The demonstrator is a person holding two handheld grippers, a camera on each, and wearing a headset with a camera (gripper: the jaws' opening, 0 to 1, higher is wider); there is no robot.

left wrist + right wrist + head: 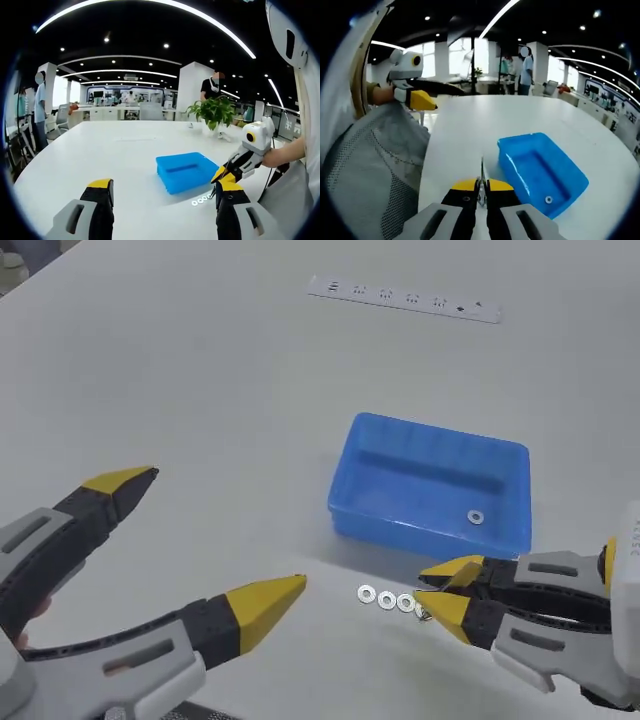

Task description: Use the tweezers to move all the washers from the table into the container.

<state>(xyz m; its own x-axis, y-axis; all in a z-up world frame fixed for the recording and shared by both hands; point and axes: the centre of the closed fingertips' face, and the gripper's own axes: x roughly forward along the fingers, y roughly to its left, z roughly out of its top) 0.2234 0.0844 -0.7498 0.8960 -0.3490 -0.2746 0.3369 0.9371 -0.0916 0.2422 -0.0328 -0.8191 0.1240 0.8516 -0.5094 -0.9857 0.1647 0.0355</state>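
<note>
The right claw (450, 588) is pressed together on the tweezers (482, 174), a thin metal sliver poking out between its yellow tips in the right gripper view. It sits low at the right end of a short row of washers (387, 599) lying on the bench (200, 370), just in front of the blue container (430, 485). One washer (475, 517) already lies inside the container near its front right corner, so the job looks early. At least three are left on the bench; a fourth may sit right at the claw tips, but it is too hidden to be sure. The left claw (215, 533) is spread wide, holds nothing and hovers well off to the left. The step in hand looks like picking up the washer nearest the tweezers. To do it well, bring the tips down at a shallow angle so one goes through the hole or under the rim, since a flat washer on a smooth bench will likely skid if nudged sideways. Squeeze gently and lift straight up before travelling. Clear the container's front wall and let go low inside so nothing bounces out. Taking the end washer first should keep the rest of the row undisturbed.
</note>
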